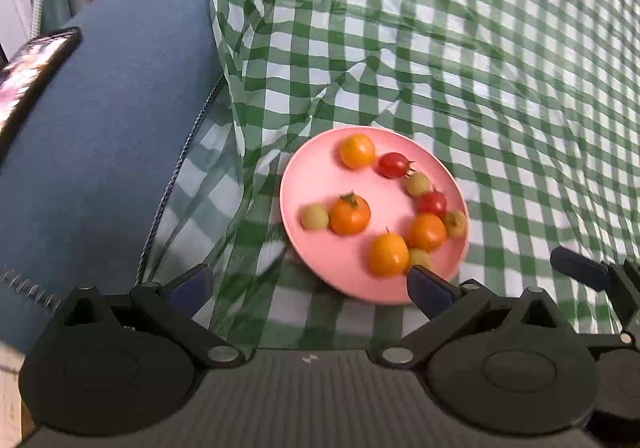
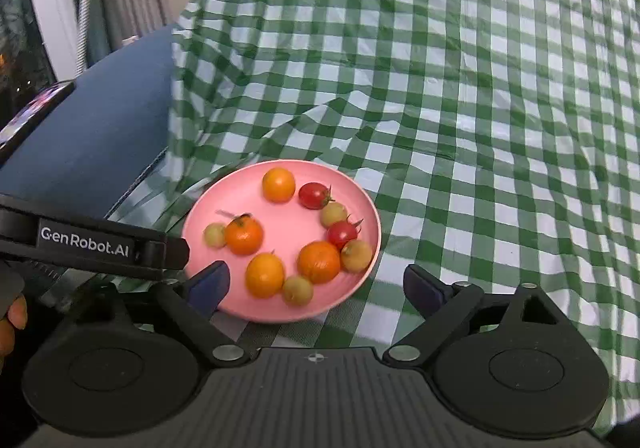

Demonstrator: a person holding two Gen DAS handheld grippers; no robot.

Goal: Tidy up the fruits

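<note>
A pink plate (image 1: 320,183) (image 2: 296,221) sits on a green checked cloth and holds several small fruits: orange ones (image 1: 349,214) (image 2: 319,262), two red cherry tomatoes (image 1: 394,164) (image 2: 314,195) and several pale yellow-green ones (image 1: 314,216) (image 2: 215,235). My left gripper (image 1: 312,284) is open and empty, just short of the plate's near rim. My right gripper (image 2: 316,284) is open and empty, its fingers spanning the plate's near right edge. The left gripper's finger (image 2: 120,248) shows in the right wrist view at the plate's left.
The green and white checked cloth (image 1: 480,87) (image 2: 480,87) is wrinkled and drapes up behind the plate. A blue cushion (image 1: 100,127) (image 2: 100,119) lies to the left, with a phone (image 1: 28,75) on its far edge. The right gripper's finger (image 1: 580,272) shows at right.
</note>
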